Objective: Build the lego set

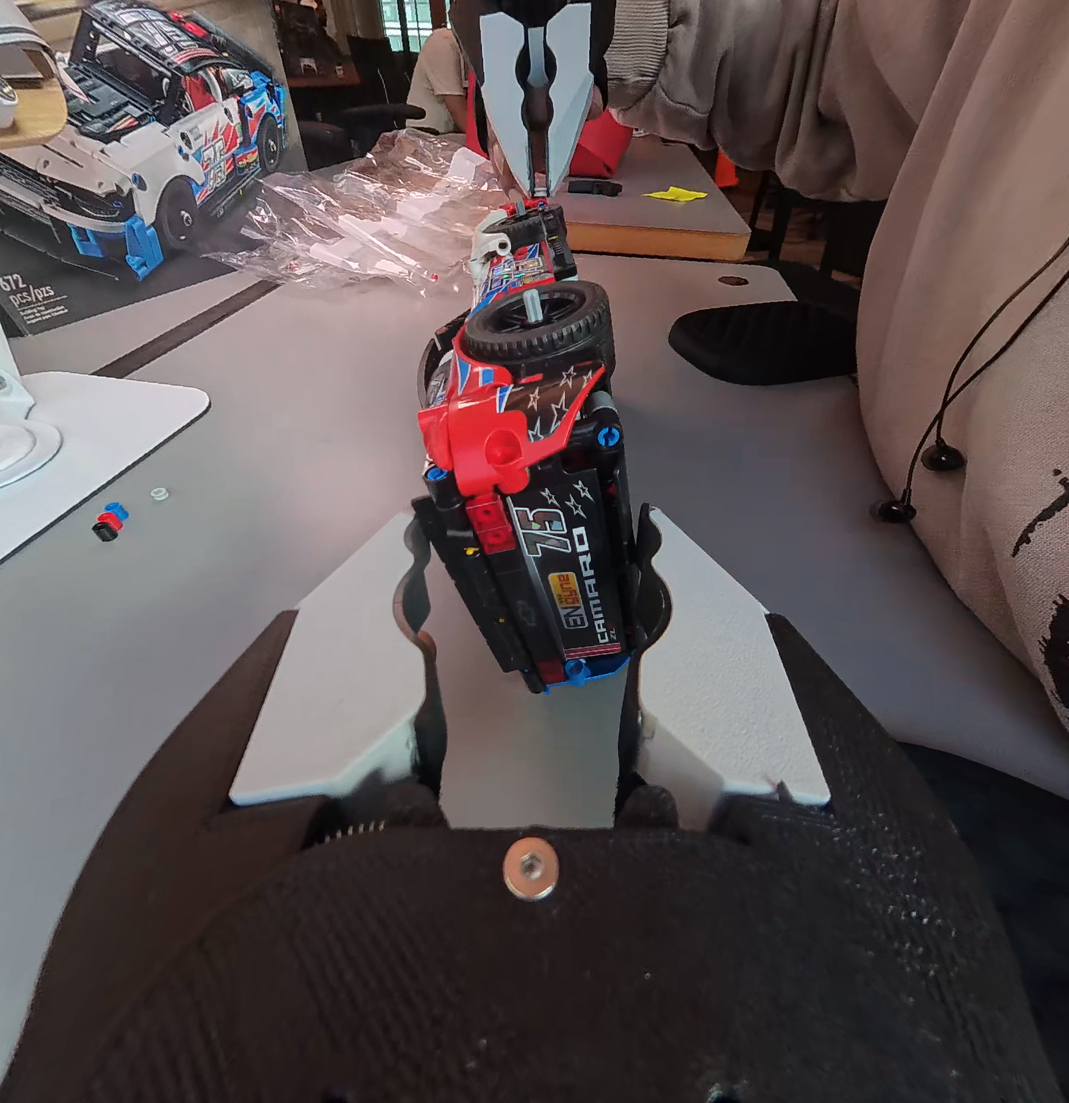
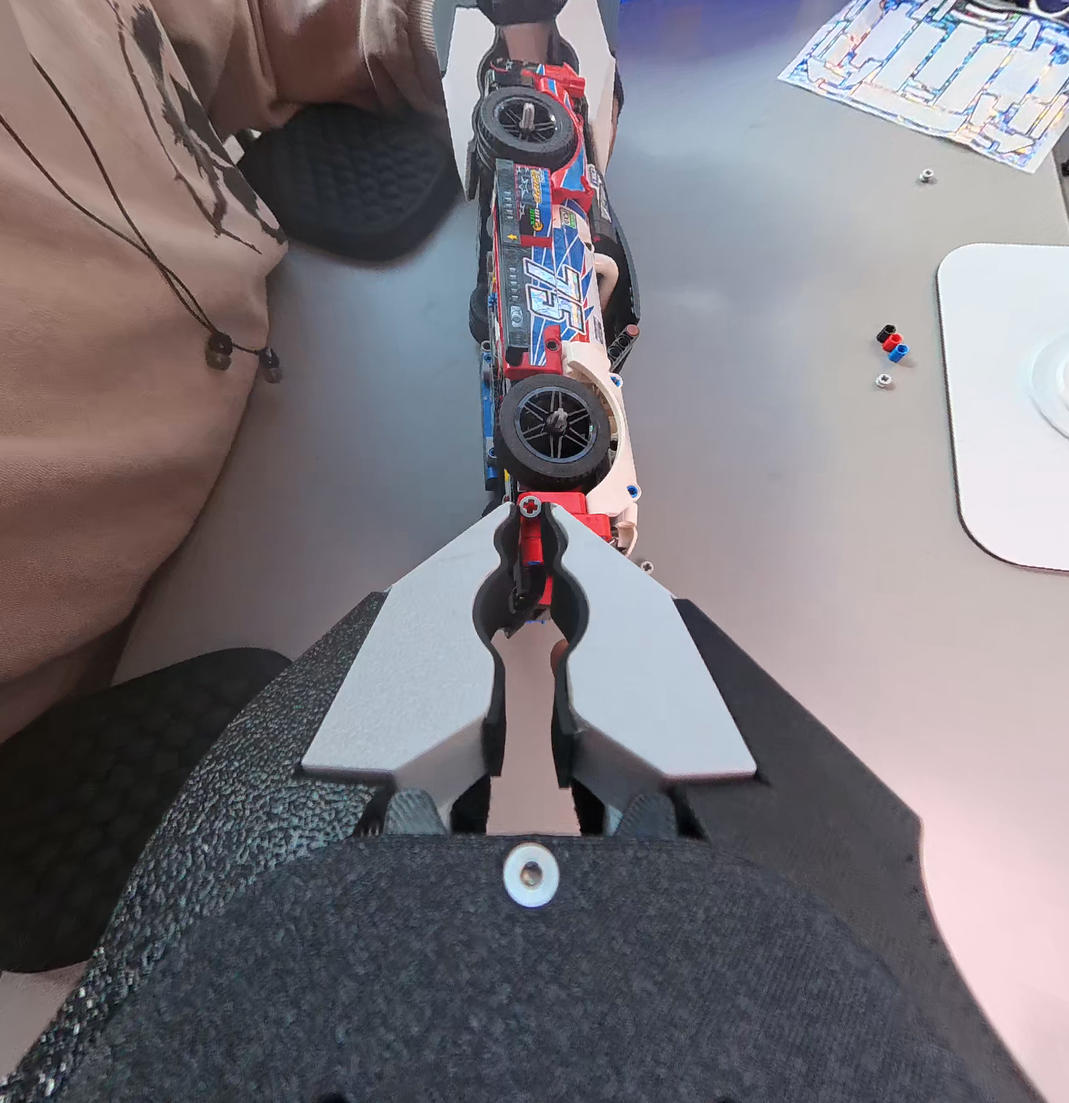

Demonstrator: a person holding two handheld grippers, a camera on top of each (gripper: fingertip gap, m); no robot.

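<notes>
The Lego car, red, black, white and blue, lies on its side between both grippers, wheels facing the cameras. In the left wrist view my left gripper is shut on the car's black rear end, one finger against each side. My right gripper shows at the far end, pinching the car's front. In the right wrist view my right gripper is shut on a red part at the front of the car, and my left gripper holds the far end. Whether the car touches the grey table is unclear.
The Lego box and empty plastic bags lie at the back left. Small loose pins sit beside a white stand base. A sticker sheet lies farther off. A person in a beige hoodie sits close by. Across from one pair of fingers to the other is roughly 20 centimetres.
</notes>
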